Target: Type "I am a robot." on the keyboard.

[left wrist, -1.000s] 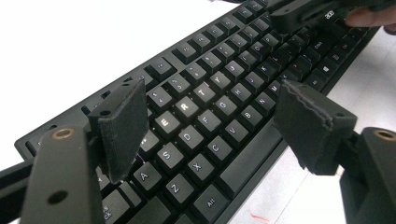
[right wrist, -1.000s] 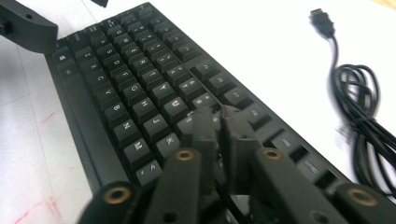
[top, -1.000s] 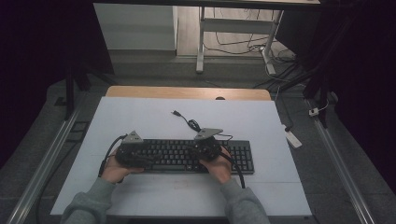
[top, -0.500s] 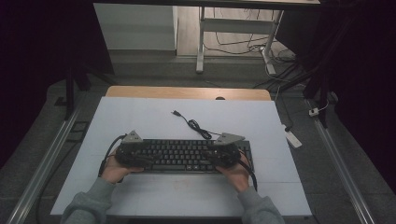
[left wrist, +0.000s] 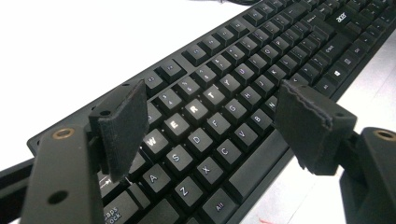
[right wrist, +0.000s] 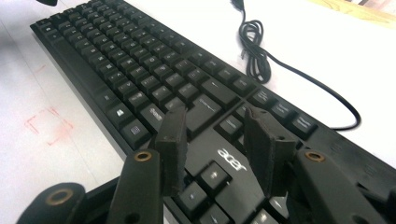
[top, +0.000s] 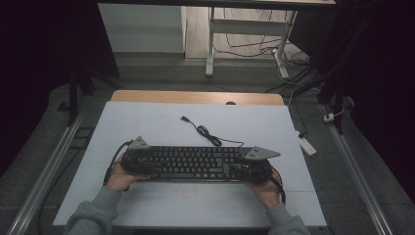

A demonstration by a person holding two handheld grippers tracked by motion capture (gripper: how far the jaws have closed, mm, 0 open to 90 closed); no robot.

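Note:
A black keyboard [top: 195, 164] lies across the white table top, and its cable [top: 208, 133] curls away toward the far side. My left gripper [top: 147, 165] hovers over the keyboard's left end. In the left gripper view its jaws [left wrist: 212, 107] stand wide open above the letter keys [left wrist: 196, 112], pressing nothing. My right gripper [top: 241, 169] is at the keyboard's right end. In the right gripper view it [right wrist: 215, 126] hangs over the keys beside the logo [right wrist: 229, 157]. Its jaws have just been opening, with nothing gripped between the pads.
A small white block [top: 306, 145] lies at the table's right edge. A wooden strip [top: 195, 97] borders the far edge. Faint red marks [right wrist: 49, 123] sit on the table surface in front of the keyboard. Desk legs and loose cables stand on the floor beyond.
My right hand has slid from the keyboard's middle to its right end, and its jaws stand wider. The left hand and the keyboard have stayed put.

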